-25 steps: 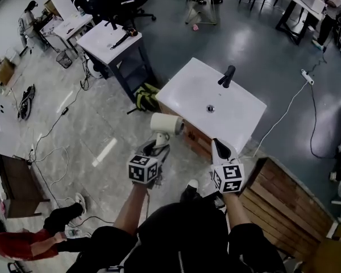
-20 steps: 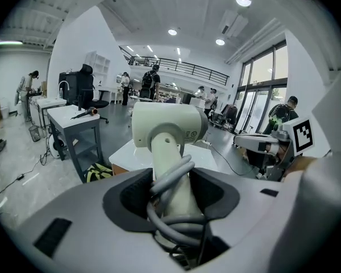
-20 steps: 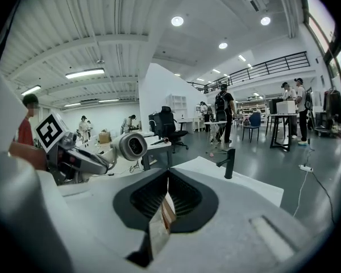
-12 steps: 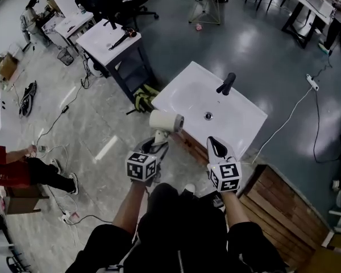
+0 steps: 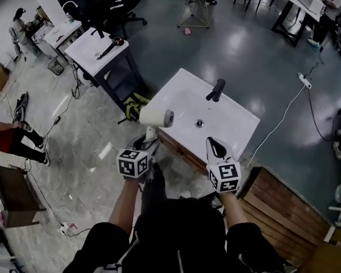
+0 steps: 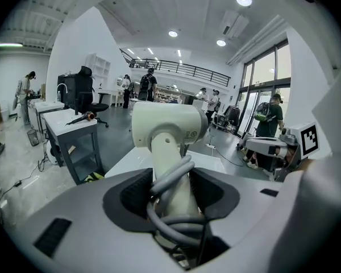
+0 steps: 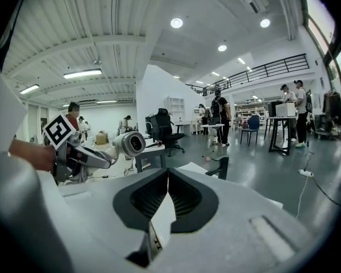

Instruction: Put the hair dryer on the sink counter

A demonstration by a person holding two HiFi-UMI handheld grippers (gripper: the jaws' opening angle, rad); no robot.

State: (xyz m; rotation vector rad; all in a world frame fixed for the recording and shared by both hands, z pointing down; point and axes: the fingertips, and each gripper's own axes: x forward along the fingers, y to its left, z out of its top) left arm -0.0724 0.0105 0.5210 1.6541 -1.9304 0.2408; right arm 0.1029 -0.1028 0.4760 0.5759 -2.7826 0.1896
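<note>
Two grippers are up in front of the person, and only one has anything in it. The left gripper (image 5: 146, 146) is clamped on the handle of the white hair dryer (image 5: 155, 117). Its jaws stand wide apart because the handle, with the grey cord (image 6: 169, 181) wound round it, fills the gap between the pads. The handle stands roughly upright out of the jaws and the barrel sits on top, with its open end facing right toward the basin.

From the head view, the hair dryer is up in the air, over the near left edge of the white sink counter (image 5: 233, 125), and I can't see it touching the surface anywhere. The black faucet (image 5: 216, 89) is on the far side of the basin, with the drain (image 5: 199, 123) just near of it.

The right gripper (image 5: 215, 147) is empty. Its jaws are pressed together at the tips and it hovers by the near edge of the counter, well to the right of the dryer.

Off to the far left is a white-topped table (image 5: 88, 43), with a yellow-green bag (image 5: 134, 103) on the floor between it and the counter. Wooden slats (image 5: 284, 201) sit at the near right.
</note>
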